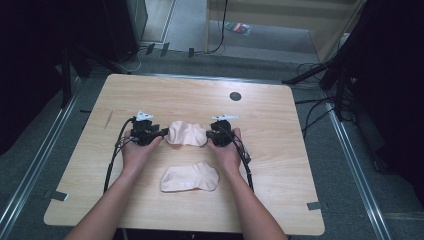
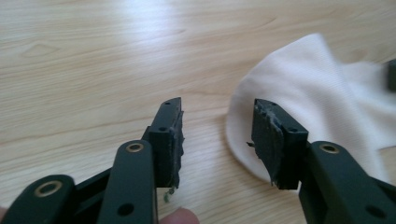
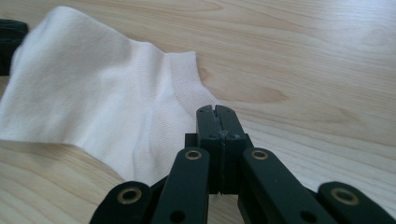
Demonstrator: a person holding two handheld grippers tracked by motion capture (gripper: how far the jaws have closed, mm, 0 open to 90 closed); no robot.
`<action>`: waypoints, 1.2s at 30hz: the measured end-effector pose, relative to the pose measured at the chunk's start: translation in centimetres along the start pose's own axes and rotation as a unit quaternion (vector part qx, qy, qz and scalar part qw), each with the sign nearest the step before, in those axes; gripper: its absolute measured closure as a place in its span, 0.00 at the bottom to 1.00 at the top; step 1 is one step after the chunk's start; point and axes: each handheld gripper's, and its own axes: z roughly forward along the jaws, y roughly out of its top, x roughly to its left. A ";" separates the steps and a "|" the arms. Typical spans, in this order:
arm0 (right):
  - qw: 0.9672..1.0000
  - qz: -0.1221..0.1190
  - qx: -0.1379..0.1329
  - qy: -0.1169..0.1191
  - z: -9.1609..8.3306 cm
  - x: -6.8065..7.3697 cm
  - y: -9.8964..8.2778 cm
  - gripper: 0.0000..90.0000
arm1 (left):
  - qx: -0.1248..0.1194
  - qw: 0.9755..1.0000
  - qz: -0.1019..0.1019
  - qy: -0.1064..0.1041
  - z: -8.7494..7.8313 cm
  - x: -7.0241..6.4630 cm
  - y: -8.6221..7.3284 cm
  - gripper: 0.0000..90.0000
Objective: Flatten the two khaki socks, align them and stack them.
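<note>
**Two grippers at a pale sock**

Lying on the table (image 1: pixel 260 115) between both tools: far sock (image 1: pixel 187 133). Standing half open, gripping nothing: left gripper (image 2: pixel 217 135). Pinching shut beside the cuff, hold uncertain: right gripper (image 3: pixel 215 111). Resting nearer: second sock (image 1: pixel 190 177).

The left tongs (image 2: pixel 217 140) and right tongs (image 3: pixel 217 112) are black, with gold rivets, worn ribbed pads, black cables and white tops. Both arms are bare.

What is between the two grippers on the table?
A sock lies between the left gripper and the right gripper, seen in the high view.
</note>
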 end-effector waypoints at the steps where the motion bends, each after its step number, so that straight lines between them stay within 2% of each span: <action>1: 1.000 0.004 0.000 0.000 -0.1 -0.2 -0.1 1.00 | 0.008 1.000 0.002 0.012 0.1 -0.1 -0.1 0.57; 4: 1.000 0.012 -0.009 0.002 -0.4 -0.5 -0.1 0.97 | 0.012 1.000 0.013 0.023 0.1 -0.4 -0.3 0.55; 5: 0.999 0.028 -0.040 0.009 -0.7 -0.9 0.0 0.75 | 0.018 0.999 0.023 0.037 0.2 -0.7 -0.3 0.55; 6: 0.999 0.028 -0.040 0.009 -0.7 -0.9 0.0 0.75 | 0.018 0.999 0.023 0.037 0.2 -0.7 -0.3 0.55; 8: 0.997 0.044 -0.067 0.015 -1.0 -1.2 0.1 0.63 | 0.021 0.998 0.021 0.048 0.3 -1.1 -0.3 0.55; 9: 0.996 0.053 -0.068 0.021 -0.8 -1.3 0.2 0.59 | 0.027 0.998 0.032 0.056 0.4 -1.4 -0.2 0.58; 10: 0.996 0.053 -0.068 0.021 -0.8 -1.3 0.2 0.59 | 0.027 0.998 0.032 0.056 0.4 -1.4 -0.2 0.59; 11: 0.997 0.050 -0.064 0.020 -0.6 -1.3 0.2 0.59 | 0.029 0.997 0.042 0.061 0.4 -1.7 -0.2 0.59; 12: 0.998 0.037 -0.049 0.005 0.0 -1.1 0.2 0.58 | 0.029 0.996 0.048 0.063 0.4 -1.9 -0.2 0.62; 13: 0.999 0.020 -0.039 -0.008 0.5 -0.8 0.0 0.61 | 0.028 0.996 0.054 0.062 0.5 -2.2 -0.2 0.69; 14: 0.999 0.020 -0.039 -0.008 0.5 -0.8 0.0 0.61 | 0.028 0.996 0.054 0.062 0.5 -2.2 -0.2 0.73; 15: 0.999 0.013 -0.036 -0.013 0.6 -0.7 -0.1 0.61 | 0.029 0.996 0.066 0.061 0.5 -2.5 -0.3 0.73; 17: 0.999 -0.014 -0.037 -0.024 0.9 -0.2 -0.3 0.70 | 0.028 0.993 0.088 0.067 0.5 -3.1 -0.4 0.90; 18: 0.999 -0.014 -0.037 -0.024 0.9 -0.2 -0.3 0.70 | 0.031 0.992 0.098 0.069 0.5 -3.3 -0.4 0.90; 19: 0.999 -0.024 -0.037 -0.028 0.9 0.0 -0.4 0.75 | 0.031 0.992 0.103 0.073 0.5 -3.5 -0.5 0.95; 20: 0.998 -0.038 -0.036 -0.037 0.9 0.3 -0.5 0.80 | 0.032 0.991 0.105 0.074 0.4 -3.5 -0.5 1.00; 22: 0.997 -0.061 -0.033 -0.042 0.7 0.5 -0.7 0.92 | 0.030 0.993 0.095 0.066 0.2 -3.2 -0.6 1.00; 23: 0.997 -0.062 -0.031 -0.044 0.6 0.5 -0.8 0.94 | 0.030 0.993 0.093 0.063 0.1 -3.0 -0.7 1.00; 25: 0.997 -0.049 -0.027 -0.049 0.2 0.1 -0.9 0.96 | 0.039 0.993 0.096 0.052 -0.4 -2.7 -0.8 1.00; 27: 0.999 -0.013 -0.025 -0.036 -0.4 -1.0 -1.0 0.97 | 0.042 0.992 0.110 0.053 -1.1 -2.7 -0.8 1.00; 28: 0.999 -0.013 -0.025 -0.036 -0.4 -1.0 -1.0 0.97 | 0.042 0.992 0.110 0.053 -1.1 -2.7 -0.8 1.00; 29: 0.999 -0.007 -0.029 -0.030 -0.9 -1.3 -1.2 0.98 | 0.043 0.990 0.120 0.057 -1.6 -2.6 -0.9 1.00; 30: 0.999 -0.007 -0.029 -0.030 -0.9 -1.3 -1.2 0.98 | 0.043 0.990 0.120 0.057 -1.6 -2.6 -0.9 1.00; 31: 0.999 -0.012 -0.028 -0.032 -1.4 -1.5 -1.4 0.98 | 0.044 0.989 0.128 0.066 -1.8 -2.3 -1.2 1.00; 32: 0.999 -0.012 -0.028 -0.032 -1.4 -1.5 -1.4 0.98 | 0.044 0.989 0.128 0.066 -1.8 -2.3 -1.2 1.00; 33: 0.999 0.000 -0.027 -0.042 -1.8 -1.9 -1.7 0.99 | 0.042 0.987 0.135 0.074 -1.9 -2.1 -1.5 1.00; 34: 0.999 0.000 -0.027 -0.042 -1.8 -1.9 -1.7 0.99 | 0.042 0.987 0.135 0.074 -1.9 -2.1 -1.5 1.00; 35: 0.999 0.025 -0.026 -0.036 -2.0 -2.1 -1.9 0.99 | 0.035 0.988 0.129 0.071 -1.9 -2.2 -1.8 1.00; 36: 0.999 0.025 -0.026 -0.036 -2.0 -2.1 -1.9 0.99 | 0.032 0.989 0.129 0.064 -2.0 -2.3 -1.8 1.00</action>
